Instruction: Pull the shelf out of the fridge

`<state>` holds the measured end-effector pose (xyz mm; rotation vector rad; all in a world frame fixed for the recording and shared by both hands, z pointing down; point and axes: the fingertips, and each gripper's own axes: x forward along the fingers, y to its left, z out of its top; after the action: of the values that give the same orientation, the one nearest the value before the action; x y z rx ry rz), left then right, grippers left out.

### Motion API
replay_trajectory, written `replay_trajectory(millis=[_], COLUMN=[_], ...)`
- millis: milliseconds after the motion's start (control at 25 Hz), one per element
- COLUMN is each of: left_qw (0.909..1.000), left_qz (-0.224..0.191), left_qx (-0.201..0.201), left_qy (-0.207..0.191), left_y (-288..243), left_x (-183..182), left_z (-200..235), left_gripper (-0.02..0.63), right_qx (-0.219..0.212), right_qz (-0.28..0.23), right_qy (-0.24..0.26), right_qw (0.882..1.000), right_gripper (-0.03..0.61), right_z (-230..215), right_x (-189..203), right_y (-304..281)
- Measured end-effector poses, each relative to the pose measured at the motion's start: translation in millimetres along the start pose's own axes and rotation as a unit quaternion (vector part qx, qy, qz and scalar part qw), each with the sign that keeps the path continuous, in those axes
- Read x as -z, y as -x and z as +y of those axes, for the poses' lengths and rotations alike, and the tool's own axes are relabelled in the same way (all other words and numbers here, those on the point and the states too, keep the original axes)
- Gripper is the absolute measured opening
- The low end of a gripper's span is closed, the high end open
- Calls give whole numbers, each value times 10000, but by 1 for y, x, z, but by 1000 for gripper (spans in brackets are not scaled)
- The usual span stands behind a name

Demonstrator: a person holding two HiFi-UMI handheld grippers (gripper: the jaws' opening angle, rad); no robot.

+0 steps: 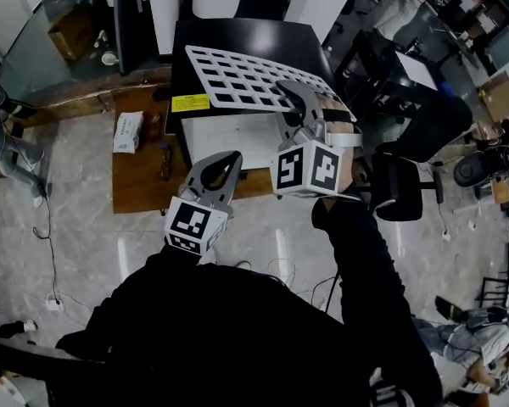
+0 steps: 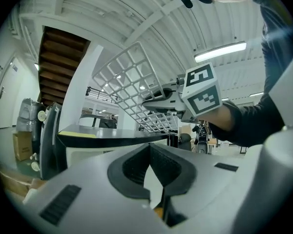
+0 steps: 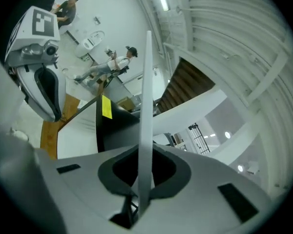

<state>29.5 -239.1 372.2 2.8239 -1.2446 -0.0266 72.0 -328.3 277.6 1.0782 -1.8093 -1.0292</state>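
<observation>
Right gripper [image 1: 293, 96]: the jaws are narrowed onto the near right edge of the wire shelf [image 1: 237, 79]. In the right gripper view the shelf is seen edge-on between the pads. Left gripper [image 1: 227, 164]: the jaws are brought together on nothing, and it is held at 7 o'clock of the right one, apart from the shelf. The shelf is carried clear of the fridge [image 1: 246, 41], tilted above its black top, and extends toward 10 o'clock from the grip. It is judged light and stiff, with coated wire that is rather slippery. Because it is held at one edge only, it is likely to swing, so a second hold on the far rim is advised. A wooden board [image 1: 140, 176] bearing a white box [image 1: 129, 131] lies at 9 o'clock and an office chair [image 1: 411, 134] at 3 o'clock. Neither is judged to be in the way.
</observation>
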Motion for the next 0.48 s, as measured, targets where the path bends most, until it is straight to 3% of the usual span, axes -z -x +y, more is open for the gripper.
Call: replay_trajectory(millis=[160, 480], left_qw=[9999, 9996], left_qz=[84, 197], left_qx=[-66, -95], left_qy=[101, 201], left_y=[1, 2], left_x=[8, 22], left_z=[22, 49], left_gripper=[2, 2], right_qx=[-673, -1735], right_qz=[278, 690], right_qy=[359, 556], right_qw=[9967, 9808], right_gripper=[31, 49], right_z=[28, 66], right_x=[-8, -11], right_y=[-38, -66])
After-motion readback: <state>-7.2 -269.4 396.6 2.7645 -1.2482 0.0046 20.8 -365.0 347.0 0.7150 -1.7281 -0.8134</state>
